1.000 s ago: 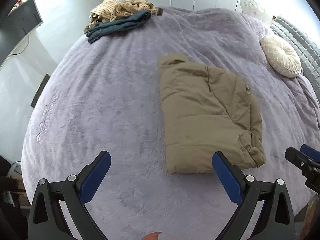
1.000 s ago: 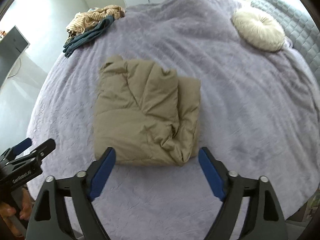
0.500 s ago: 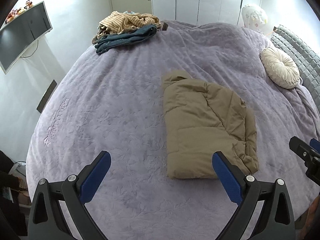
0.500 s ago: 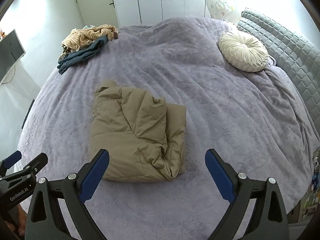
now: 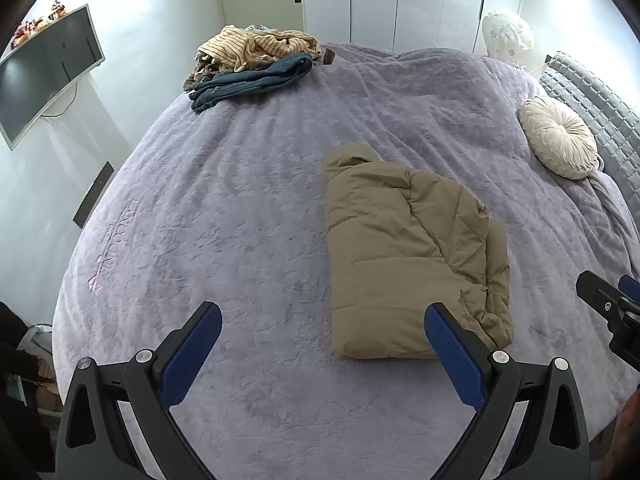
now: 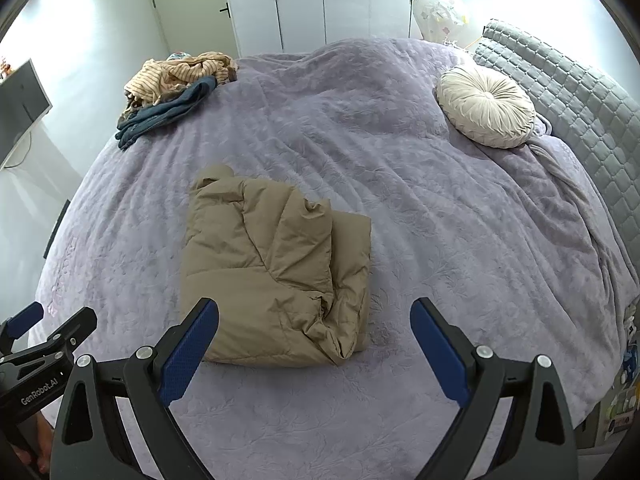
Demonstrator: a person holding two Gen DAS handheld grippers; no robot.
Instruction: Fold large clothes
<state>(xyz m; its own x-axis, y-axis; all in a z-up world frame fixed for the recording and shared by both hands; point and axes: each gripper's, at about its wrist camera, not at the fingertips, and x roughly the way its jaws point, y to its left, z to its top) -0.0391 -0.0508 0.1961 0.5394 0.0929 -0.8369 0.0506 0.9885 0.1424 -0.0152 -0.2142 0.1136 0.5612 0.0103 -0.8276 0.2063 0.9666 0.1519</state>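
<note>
A tan puffer jacket (image 5: 404, 248) (image 6: 272, 268) lies folded into a compact rectangle on the purple bedspread (image 5: 224, 216) (image 6: 460, 240). My left gripper (image 5: 322, 336) is open above the near part of the bed, its right finger in front of the jacket's near edge. My right gripper (image 6: 314, 332) is open too, held short of the jacket's near right corner, with nothing between its fingers. Each gripper shows at the other view's side: the right one (image 5: 612, 304), the left one (image 6: 40, 332).
A pile of striped and dark blue clothes (image 5: 252, 64) (image 6: 176, 88) sits at the far left corner of the bed. A round cream cushion (image 5: 560, 136) (image 6: 486, 106) rests against the grey quilted headboard (image 6: 568, 100). A monitor (image 5: 44, 72) hangs on the left wall.
Both grippers have drawn back and up from the folded jacket, so more of the bed and room shows. The jacket has stayed in place.
</note>
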